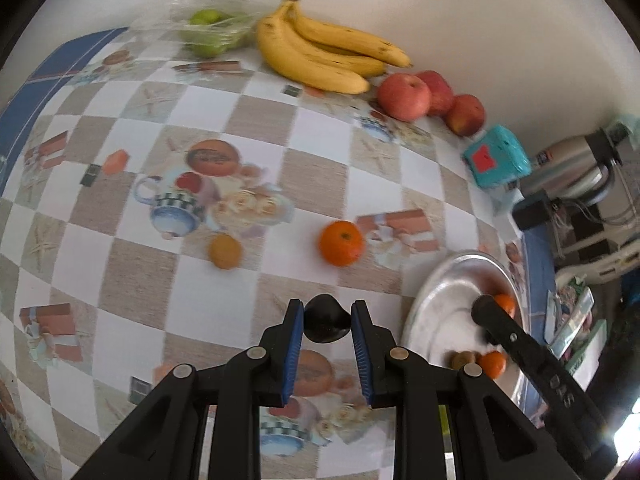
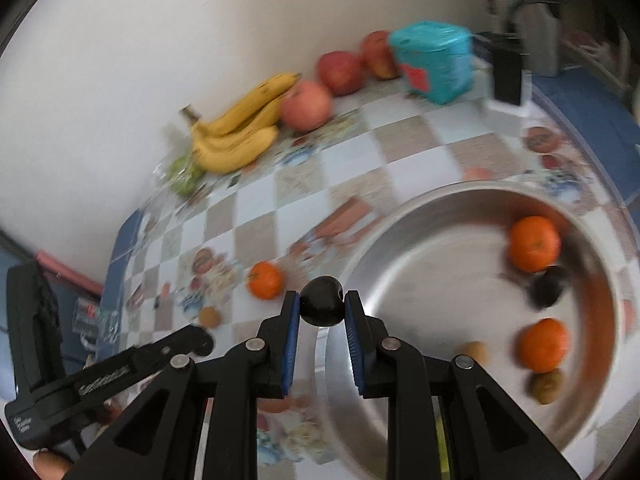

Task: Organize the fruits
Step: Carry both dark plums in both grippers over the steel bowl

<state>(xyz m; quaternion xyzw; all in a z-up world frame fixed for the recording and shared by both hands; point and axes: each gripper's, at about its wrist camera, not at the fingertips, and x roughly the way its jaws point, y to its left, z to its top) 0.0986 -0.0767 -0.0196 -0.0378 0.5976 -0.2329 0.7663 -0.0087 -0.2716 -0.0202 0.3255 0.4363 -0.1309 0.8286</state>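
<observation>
Fingertips of the left gripper (image 1: 327, 318) clamp a dark round plum (image 1: 325, 318) at lower centre; the right gripper (image 2: 321, 307) pinches another dark plum (image 2: 321, 306) beside the round silver metal tray's (image 2: 400, 240) rim. Farther up-left lies a loose orange tangerine (image 2: 265, 280).

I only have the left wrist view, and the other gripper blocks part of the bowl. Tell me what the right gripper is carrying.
Observer: The right gripper is shut on a dark round fruit.
Operator: Now report any dark fruit already in the bowl.
Observer: One dark fruit lies in the metal bowl, right beside the upper orange.
Operator: Count the small brown ones in there too.
Observer: Two small brown fruits: one left of the lower orange, the other just below that orange in the picture.
</observation>
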